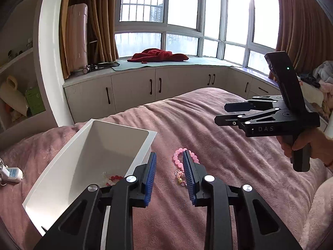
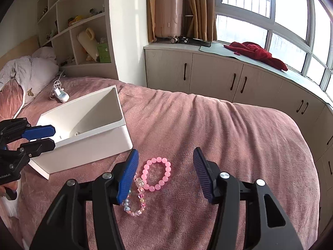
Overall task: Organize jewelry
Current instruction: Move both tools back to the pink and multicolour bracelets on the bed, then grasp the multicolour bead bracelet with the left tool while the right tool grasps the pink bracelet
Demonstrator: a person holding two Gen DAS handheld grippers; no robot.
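A: Left wrist view first. Left gripper [image 1: 169, 159] up front, blue pads parted, nothing between them, hovering over the pink blanket [image 1: 218, 145]. Just past the right fingertip, a pink bead bracelet [image 1: 179, 156], partly hidden behind that finger. Nearer in, a small heap of clear multicolored beads [image 1: 180, 176], close beside the pink ring.

B: And off to the left?

A: White box [image 1: 68, 145], open at the top, resting on the blanket just beside the left finger. Down in its near corner, red and white beads [image 1: 112, 179], partly covered by the gripper frame. Top right, right gripper [image 1: 225, 113] held high above the bed, fingers spread, empty, a hand [image 1: 306, 143] on its grip.

B: Over to the right wrist view.

A: Right gripper [image 2: 165, 157] wide apart, gripping nothing. Between its fingers, flat on the blanket [image 2: 229, 135], the pink bead bracelet [image 2: 157, 174], a full ring. Touching it on the left, the clear multicolored bead strand [image 2: 136, 200], looping down behind the left blue pad.

B: The box?

A: White box [image 2: 91, 145] left of the bracelets, apart from them. Over its near left edge, left gripper [image 2: 54, 136], fingers apart, empty. Behind the box, a white charger with cord [image 2: 60, 95] on the bed.
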